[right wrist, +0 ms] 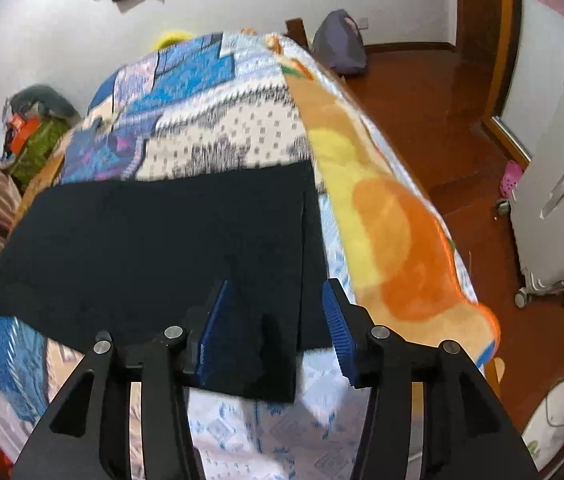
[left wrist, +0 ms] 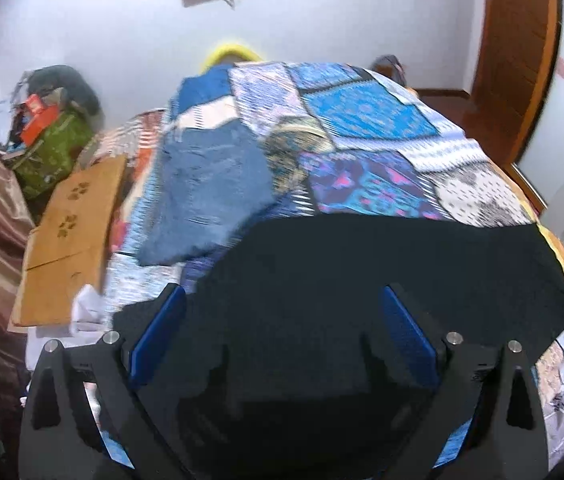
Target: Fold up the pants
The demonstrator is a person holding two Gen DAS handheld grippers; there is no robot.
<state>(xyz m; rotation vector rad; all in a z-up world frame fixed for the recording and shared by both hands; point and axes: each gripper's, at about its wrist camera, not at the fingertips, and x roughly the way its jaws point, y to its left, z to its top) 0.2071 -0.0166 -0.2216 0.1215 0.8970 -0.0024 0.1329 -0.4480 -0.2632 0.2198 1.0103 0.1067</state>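
Note:
Black pants (left wrist: 362, 280) lie flat across the near part of a bed with a patchwork cover (left wrist: 362, 120). In the right wrist view the pants (right wrist: 153, 240) show a leg end hanging over the near edge. My left gripper (left wrist: 282, 312) is open, its blue pads wide apart above the black cloth. My right gripper (right wrist: 277, 308) is open, its pads on either side of the pants' right edge, not closed on it. Folded blue jeans (left wrist: 205, 188) lie on the bed further back to the left.
A cardboard sheet (left wrist: 69, 232) leans at the bed's left side, with a green bag (left wrist: 53, 152) and clutter behind. An orange-yellow blanket (right wrist: 382, 208) runs along the bed's right edge. Wooden floor (right wrist: 462, 128), a white suitcase (right wrist: 554, 208) and a grey bag (right wrist: 340, 44) lie to the right.

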